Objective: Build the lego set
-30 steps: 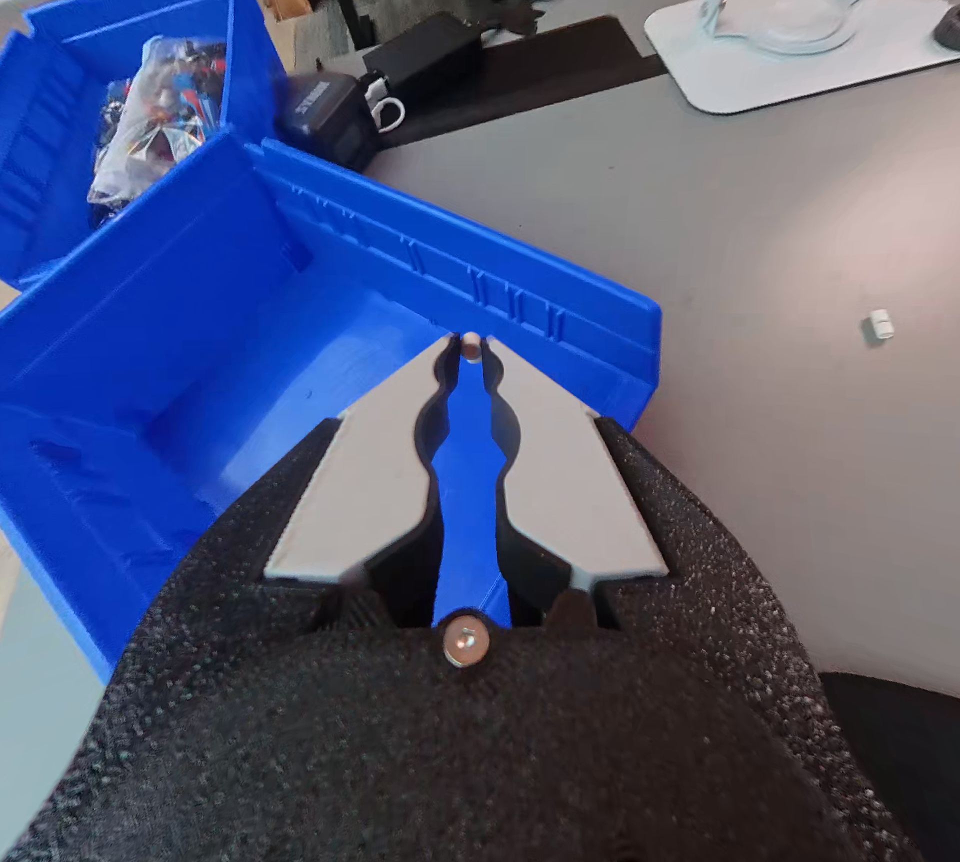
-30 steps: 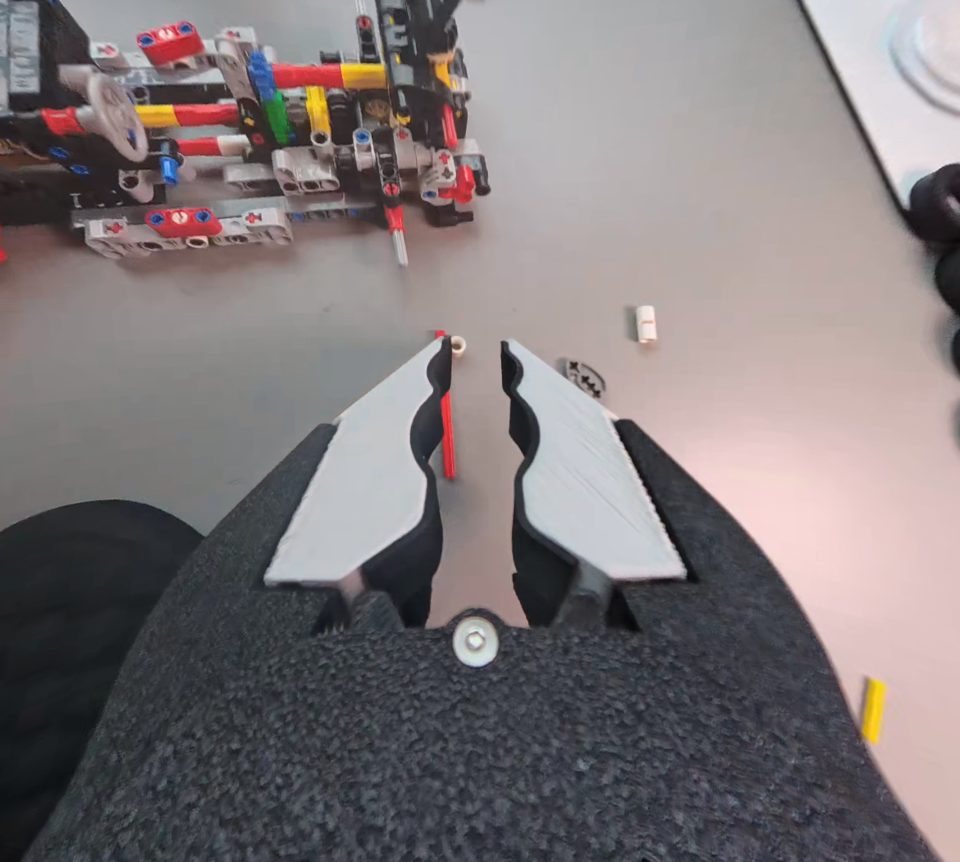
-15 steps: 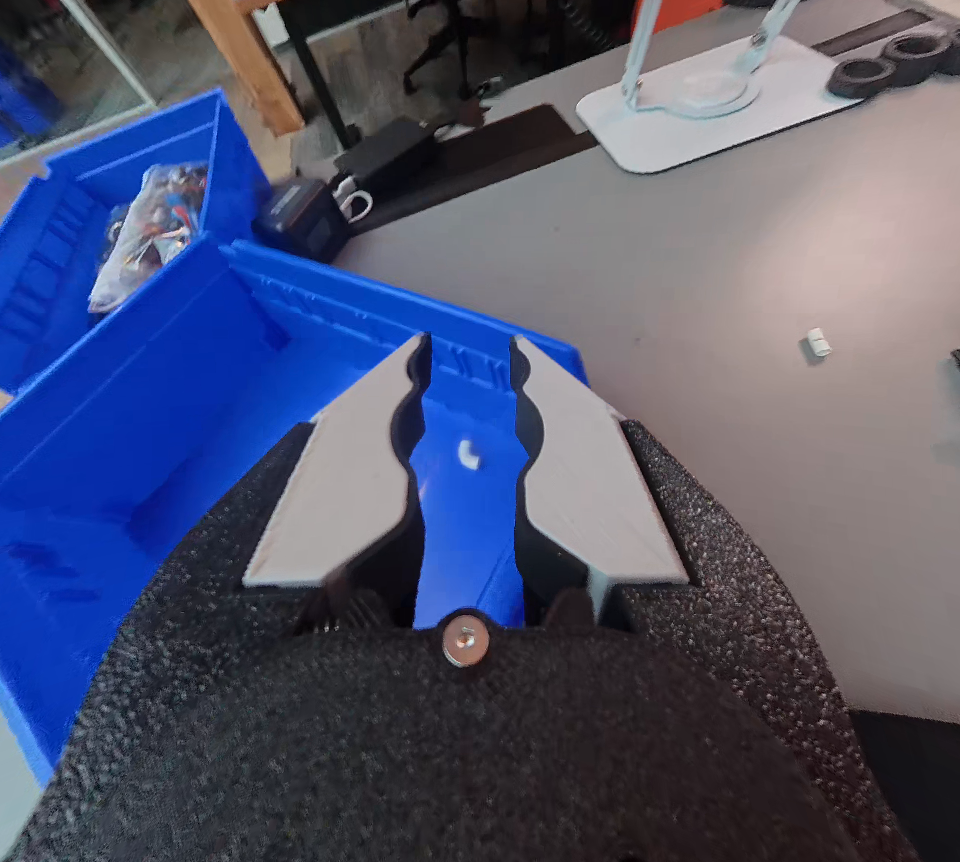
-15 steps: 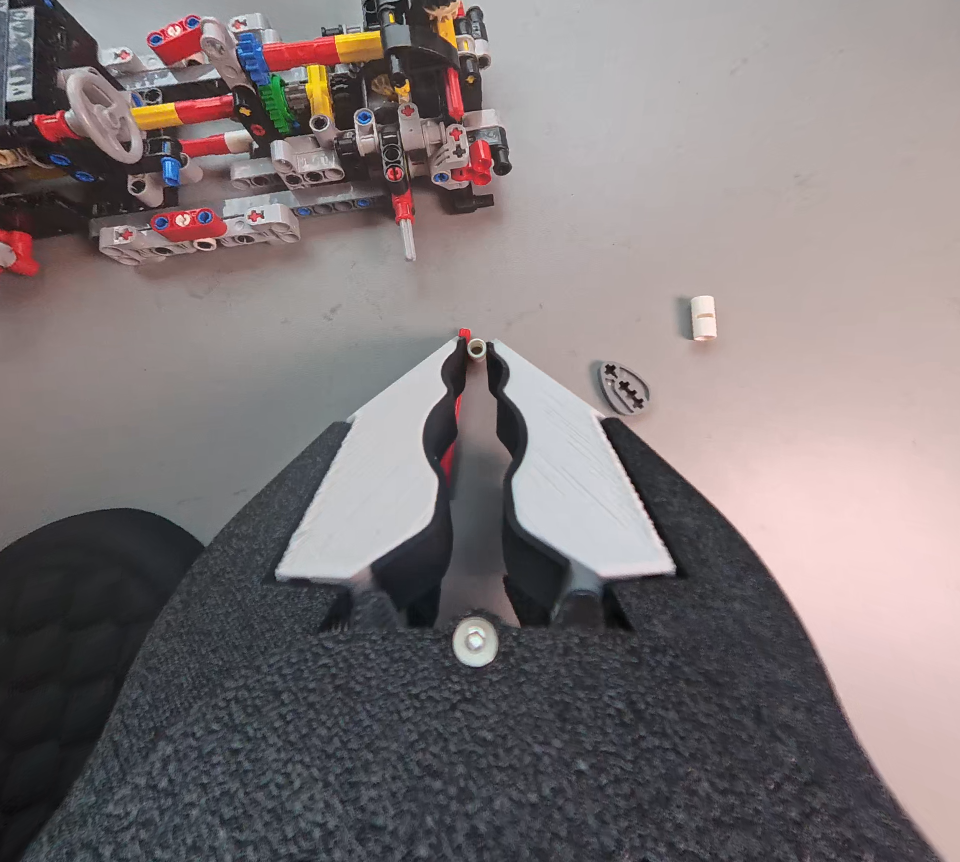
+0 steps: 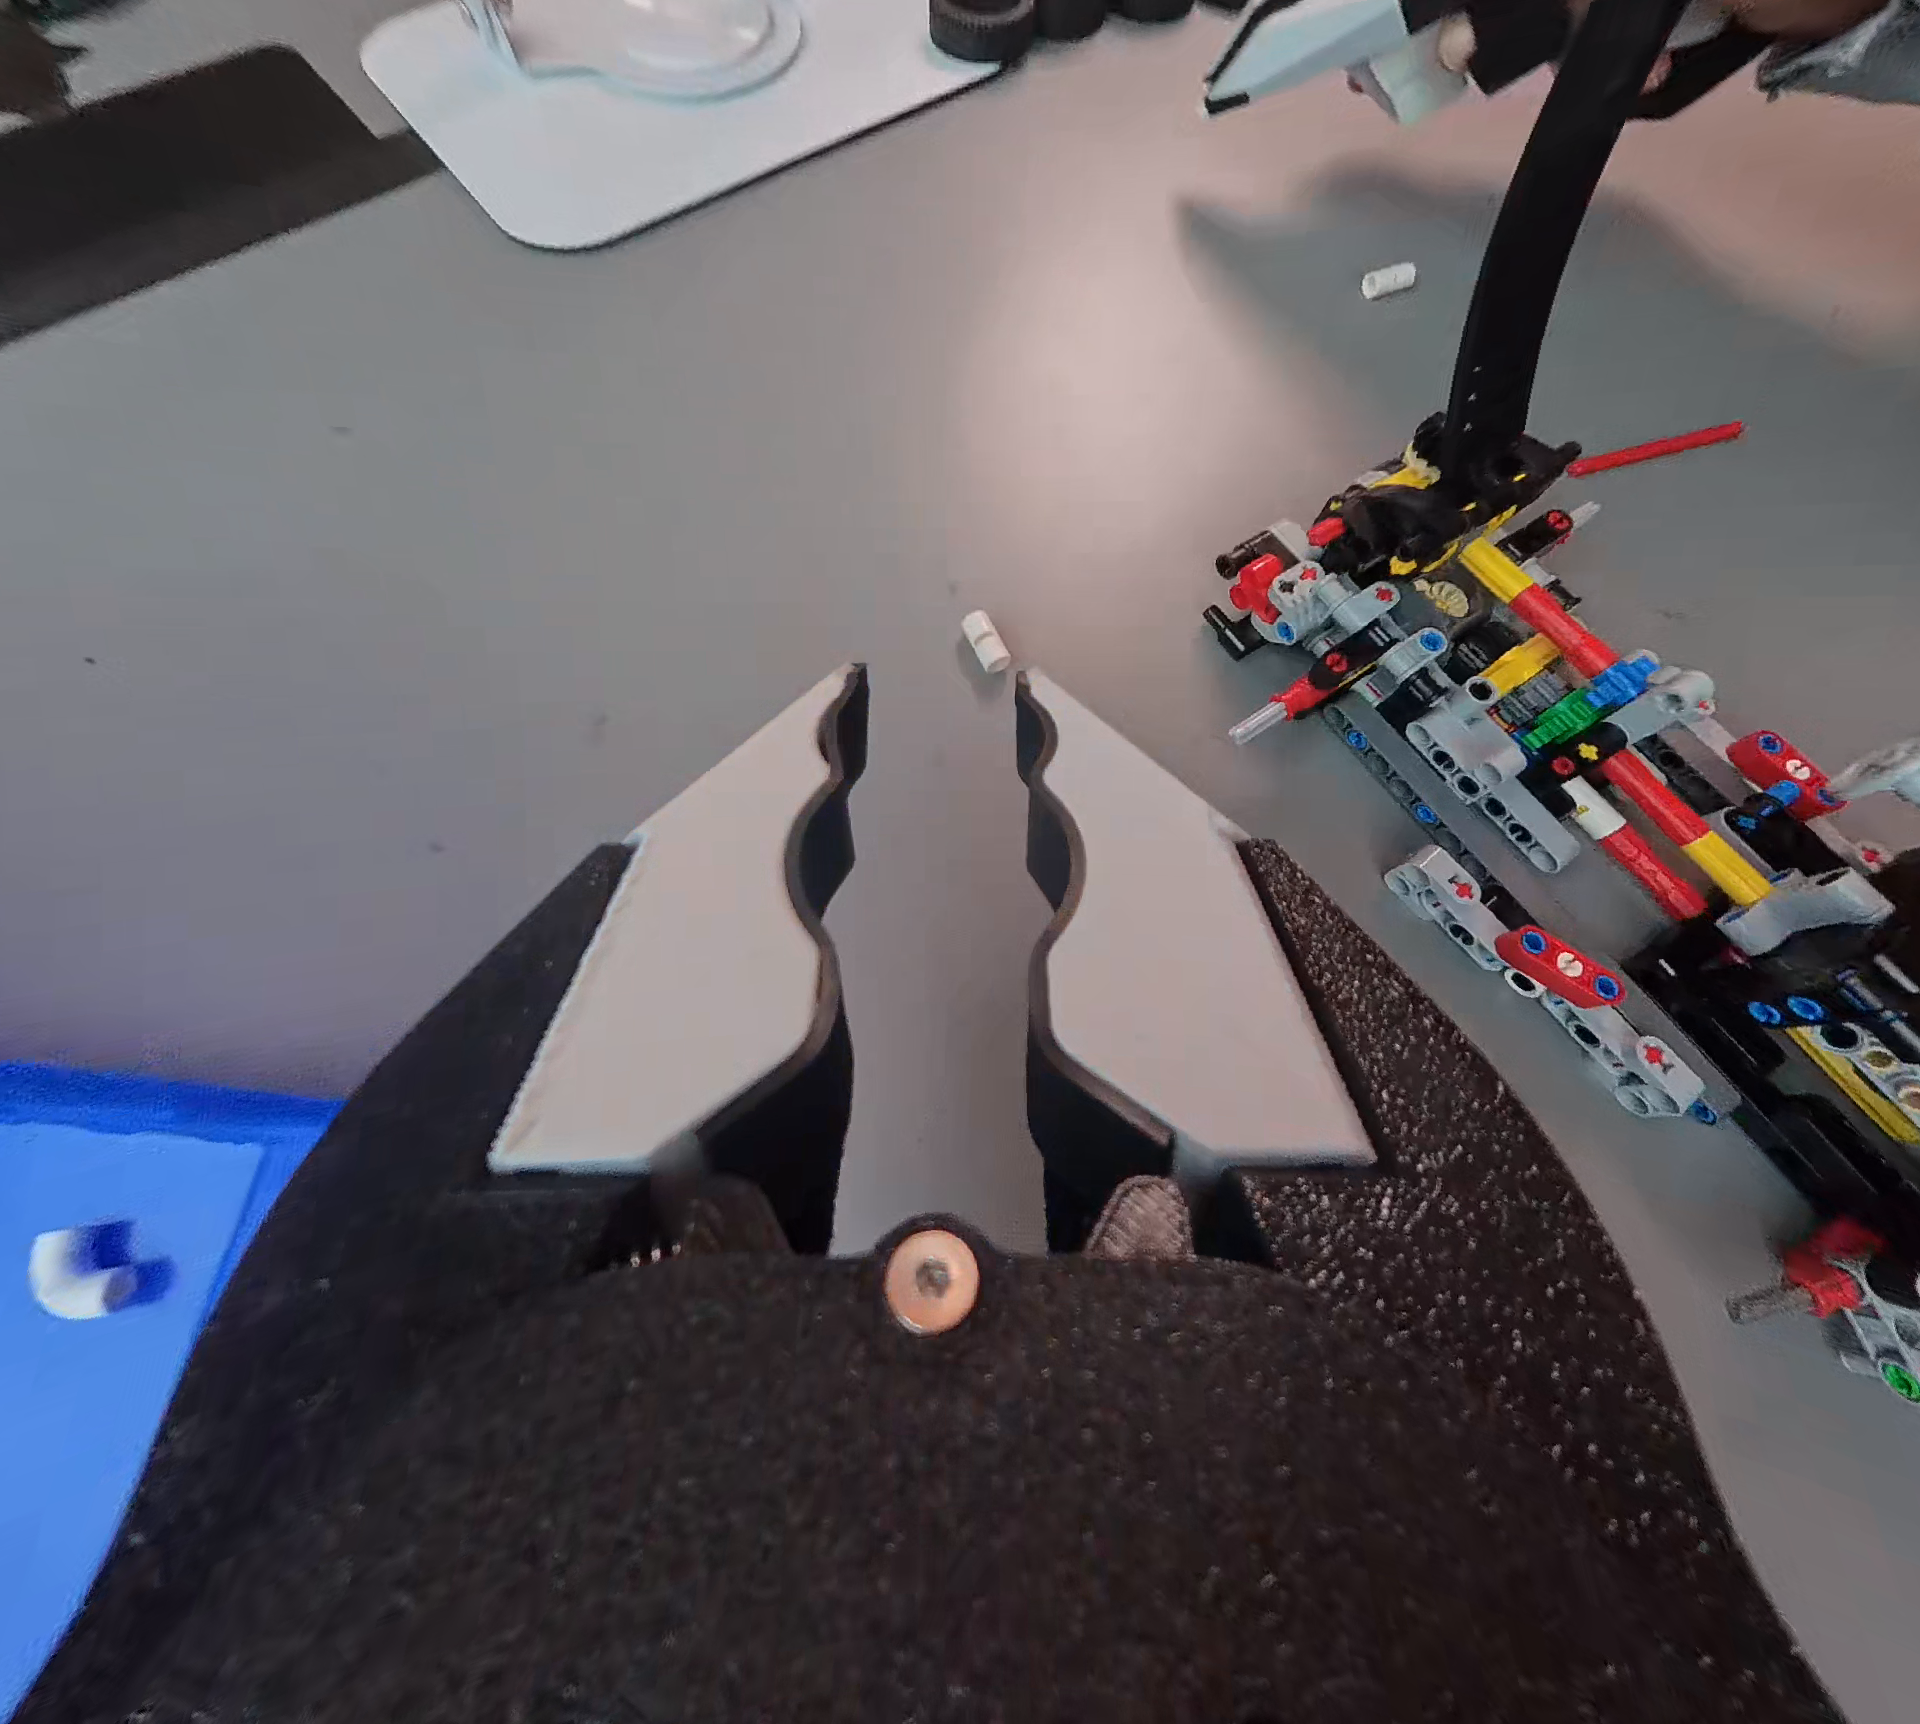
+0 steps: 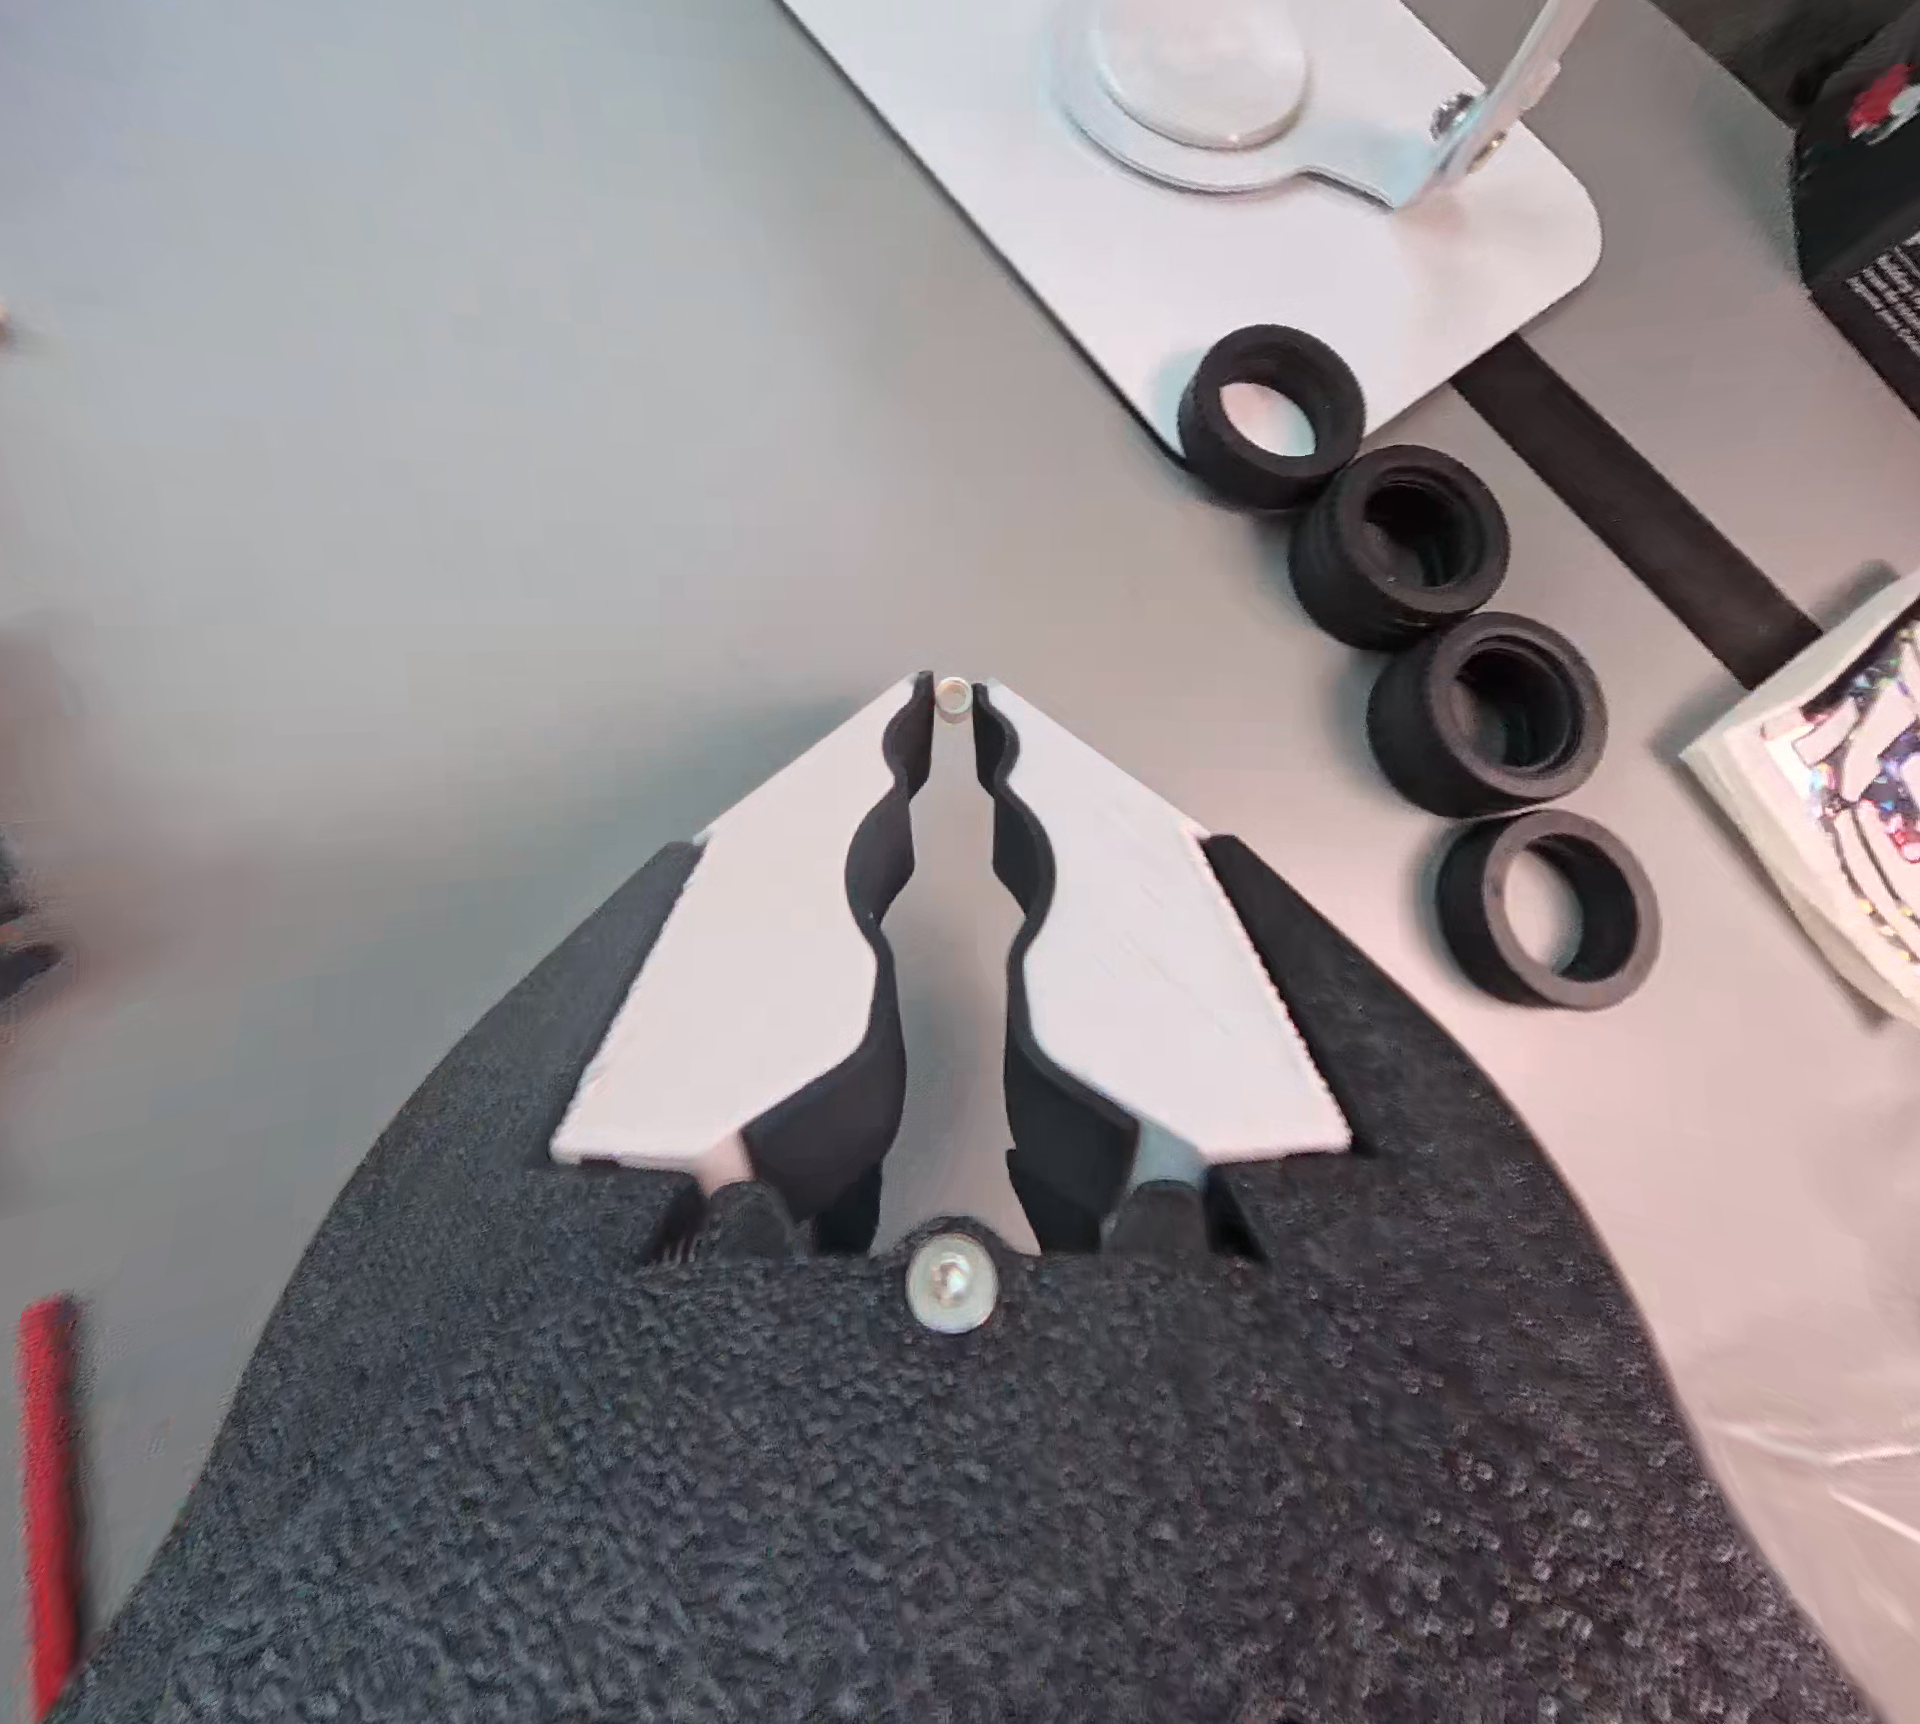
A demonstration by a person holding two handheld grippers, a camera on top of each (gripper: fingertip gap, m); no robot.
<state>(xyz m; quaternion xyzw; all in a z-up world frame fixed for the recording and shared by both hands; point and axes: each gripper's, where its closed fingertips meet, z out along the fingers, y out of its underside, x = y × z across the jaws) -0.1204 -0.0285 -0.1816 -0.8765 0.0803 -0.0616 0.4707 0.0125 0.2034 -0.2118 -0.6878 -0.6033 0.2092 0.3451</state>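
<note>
Right wrist view: our right gripper [image 6: 953,700] pinches a small white bushing [image 6: 952,695] aloft (left gripper [image 5: 940,687] fingers spread, empty); next we seat it on the chassis [image 5: 1538,739] on the counter [image 5: 520,531].

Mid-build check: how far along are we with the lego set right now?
Partly done: a long multicoloured lego chassis stands assembled on the grey table. In hand: the right gripper pinches a small white pin; the left gripper is open, empty. Left: four black rubber tyres and a red axle lie unfitted.
</note>
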